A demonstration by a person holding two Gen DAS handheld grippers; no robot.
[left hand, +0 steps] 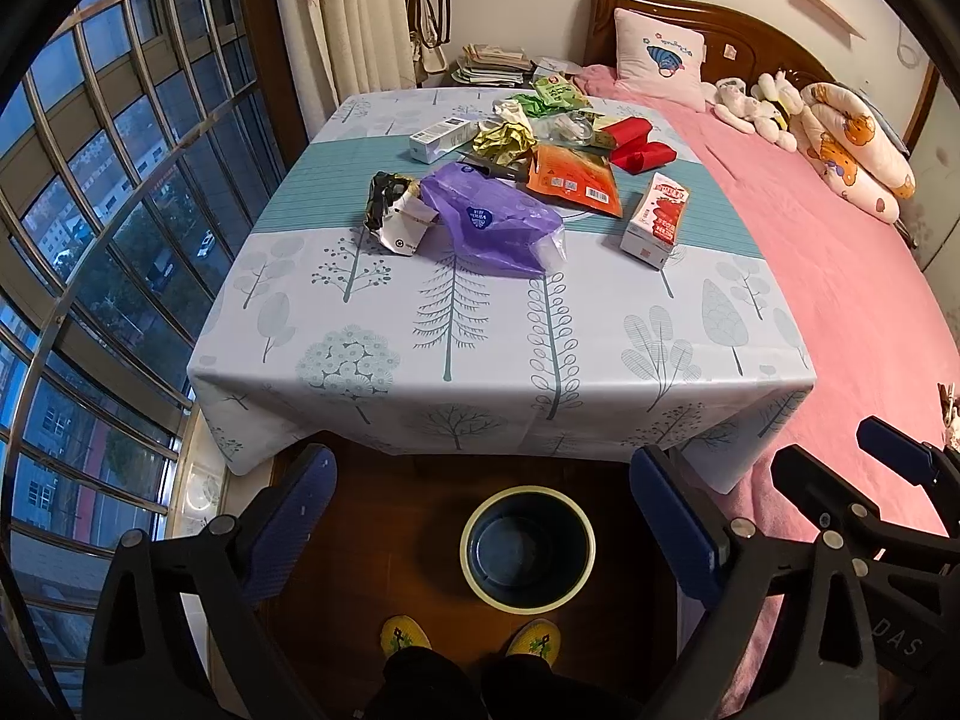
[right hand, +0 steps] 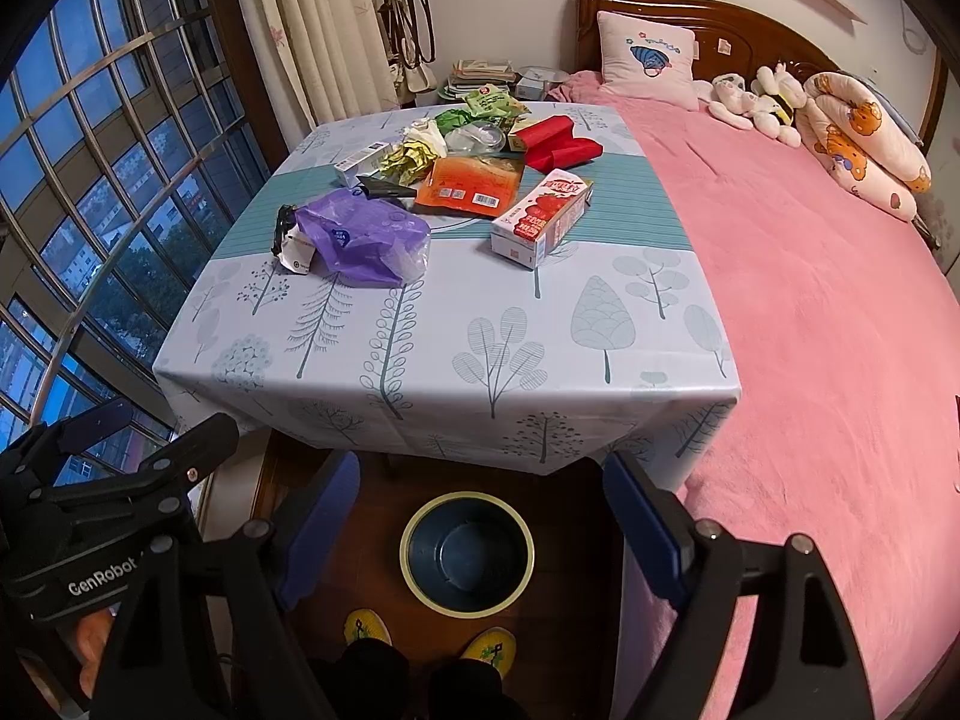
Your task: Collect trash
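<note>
— Trash sits heaped on the far half of the table (left hand: 504,324): purple plastic bag (left hand: 498,222) nearest, red-and-white carton (left hand: 654,219) right of it, orange packet (left hand: 576,177) behind, crumpled gold wrapper (left hand: 507,141) further back.

— Relative to the jaws?

— Well beyond both. Left gripper (left hand: 480,516) and right gripper (right hand: 480,522) hang short of the table's near edge, jaws spread wide, nothing between them.

— Bin?

— Dark wastebasket (right hand: 467,552), pale rim, on the floor below, framed between the fingers in each wrist view.
</note>
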